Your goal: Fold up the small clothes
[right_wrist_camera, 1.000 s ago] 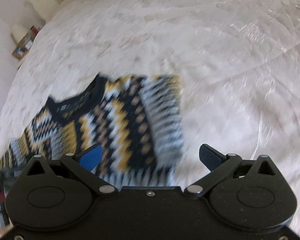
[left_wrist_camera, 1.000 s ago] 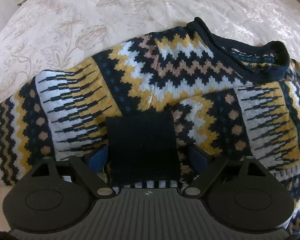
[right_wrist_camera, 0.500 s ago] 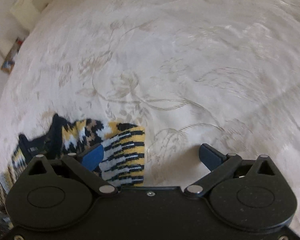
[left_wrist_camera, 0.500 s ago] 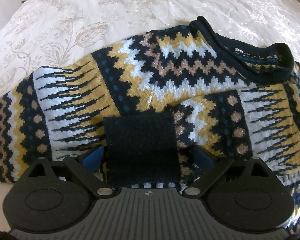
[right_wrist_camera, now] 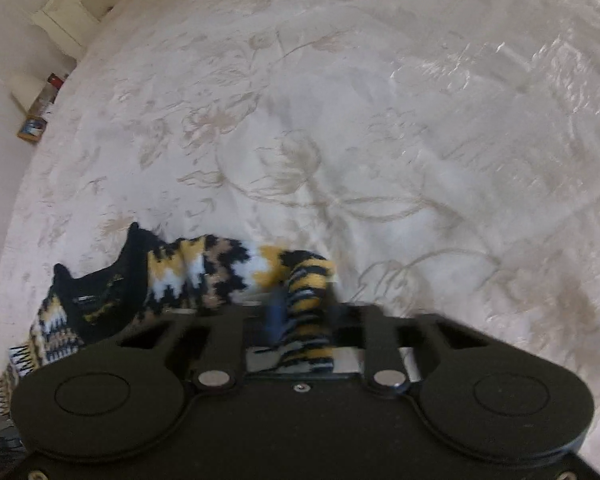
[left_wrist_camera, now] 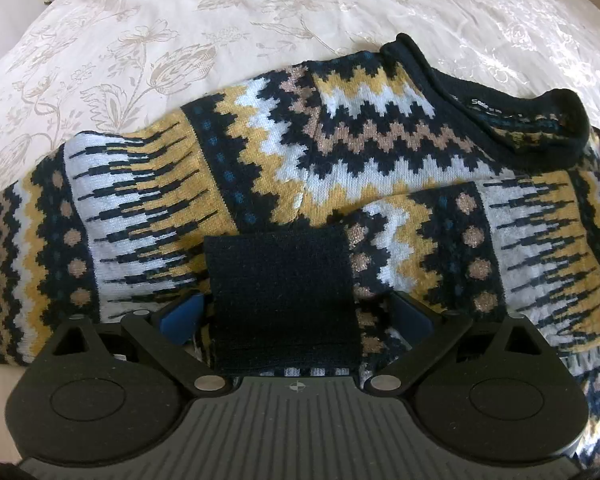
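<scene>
A patterned knit sweater (left_wrist_camera: 340,152) in navy, yellow, white and tan lies on the bed, its collar (left_wrist_camera: 500,120) at the right. Its dark navy cuff (left_wrist_camera: 280,296) lies folded over the body, between the fingers of my left gripper (left_wrist_camera: 296,316), which stand wide apart on either side of it. In the right wrist view my right gripper (right_wrist_camera: 304,320) is shut on a striped yellow and black fold of the sweater (right_wrist_camera: 308,304), with the rest of the sweater (right_wrist_camera: 140,280) trailing to the left.
A cream bedspread (left_wrist_camera: 260,20) with a floral pattern covers the bed around the sweater. Small items sit on a bedside surface (right_wrist_camera: 36,120) at the far left, beside a padded headboard (right_wrist_camera: 72,4).
My right gripper has closed on the striped edge of the sweater, having been open before. The left gripper has moved slightly closer to the sweater, still open around the cuff.
</scene>
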Demonstrator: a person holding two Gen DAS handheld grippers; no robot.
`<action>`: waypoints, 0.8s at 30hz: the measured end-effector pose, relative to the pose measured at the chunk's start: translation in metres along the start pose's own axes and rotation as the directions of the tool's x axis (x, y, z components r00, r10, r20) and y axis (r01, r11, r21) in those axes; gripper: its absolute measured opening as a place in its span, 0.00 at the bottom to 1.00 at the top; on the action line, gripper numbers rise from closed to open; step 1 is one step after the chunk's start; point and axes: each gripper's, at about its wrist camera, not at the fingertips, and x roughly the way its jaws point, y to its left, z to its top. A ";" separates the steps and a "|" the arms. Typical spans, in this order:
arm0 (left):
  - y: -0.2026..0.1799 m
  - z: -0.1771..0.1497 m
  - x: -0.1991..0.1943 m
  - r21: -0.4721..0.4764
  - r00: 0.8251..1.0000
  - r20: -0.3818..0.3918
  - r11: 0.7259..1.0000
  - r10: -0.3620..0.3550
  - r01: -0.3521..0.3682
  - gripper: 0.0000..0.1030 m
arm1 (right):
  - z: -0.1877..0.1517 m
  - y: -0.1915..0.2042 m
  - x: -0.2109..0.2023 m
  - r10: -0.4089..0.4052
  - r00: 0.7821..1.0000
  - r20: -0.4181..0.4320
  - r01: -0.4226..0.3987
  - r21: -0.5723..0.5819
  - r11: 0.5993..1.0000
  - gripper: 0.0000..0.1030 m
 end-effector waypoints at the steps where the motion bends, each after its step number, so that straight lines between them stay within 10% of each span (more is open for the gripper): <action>1: 0.000 0.000 0.000 0.000 1.000 0.000 1.000 0.000 0.000 0.98 | 0.001 0.006 -0.004 -0.004 1.000 0.008 0.004 -0.023 1.000 0.17; 6: 0.000 0.000 0.001 -0.008 1.000 0.000 1.000 0.001 -0.001 0.99 | 0.000 0.038 -0.035 -0.119 0.988 0.096 0.136 -0.192 0.972 0.15; 11: 0.000 0.001 0.001 -0.011 1.000 -0.003 1.000 0.005 -0.005 0.99 | 0.004 0.018 0.002 -0.150 0.989 -0.016 0.147 -0.114 0.982 0.17; 15: 0.000 0.003 0.001 -0.012 1.000 -0.003 1.000 0.005 -0.005 0.99 | 0.004 0.014 -0.010 -0.130 0.991 0.044 0.131 -0.018 0.991 0.57; 24: 0.000 -0.001 0.000 -0.009 1.000 0.009 1.000 0.011 -0.011 0.99 | -0.043 0.016 -0.042 -0.197 0.980 -0.017 0.192 -0.159 0.969 0.67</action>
